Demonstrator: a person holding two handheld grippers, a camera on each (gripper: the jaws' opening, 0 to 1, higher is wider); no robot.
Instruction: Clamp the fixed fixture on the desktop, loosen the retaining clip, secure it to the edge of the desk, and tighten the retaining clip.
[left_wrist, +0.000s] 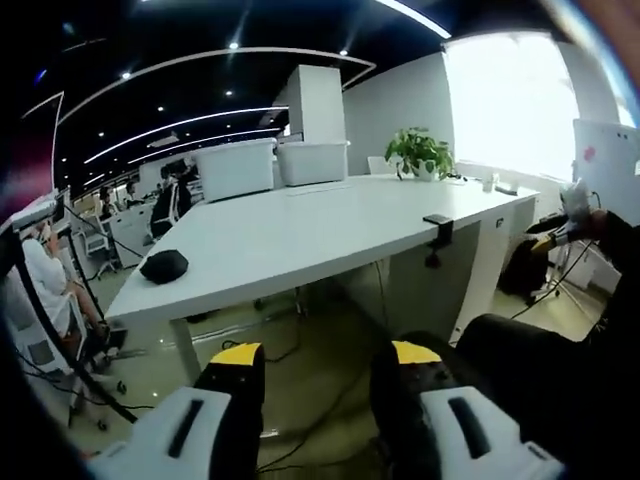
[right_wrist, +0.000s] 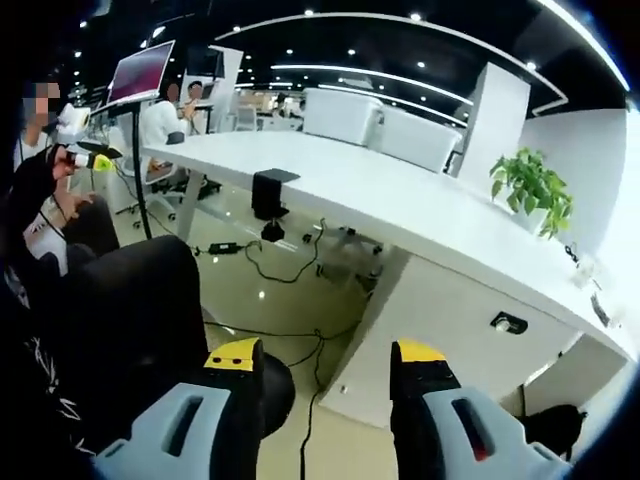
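Observation:
A black clamp fixture (left_wrist: 437, 235) hangs on the near edge of the long white desk (left_wrist: 300, 235), its screw part reaching below the top. The right gripper view has the same fixture (right_wrist: 271, 200) on the desk edge (right_wrist: 400, 205). My left gripper (left_wrist: 325, 355) is open with nothing between its yellow-tipped jaws, low and well back from the desk. My right gripper (right_wrist: 325, 355) is also open and empty, over the floor and far from the fixture. The left gripper (right_wrist: 86, 158) also appears at the left of the right gripper view, held in a dark-sleeved hand.
A black rounded object (left_wrist: 164, 265) lies on the desk's left end. Two white bins (left_wrist: 270, 165) and a potted plant (left_wrist: 420, 152) stand at the back. Cables (right_wrist: 290, 270) trail on the floor under the desk. My dark-clothed legs (right_wrist: 130, 290) are close below. Seated people and a monitor (right_wrist: 140, 72) are beyond.

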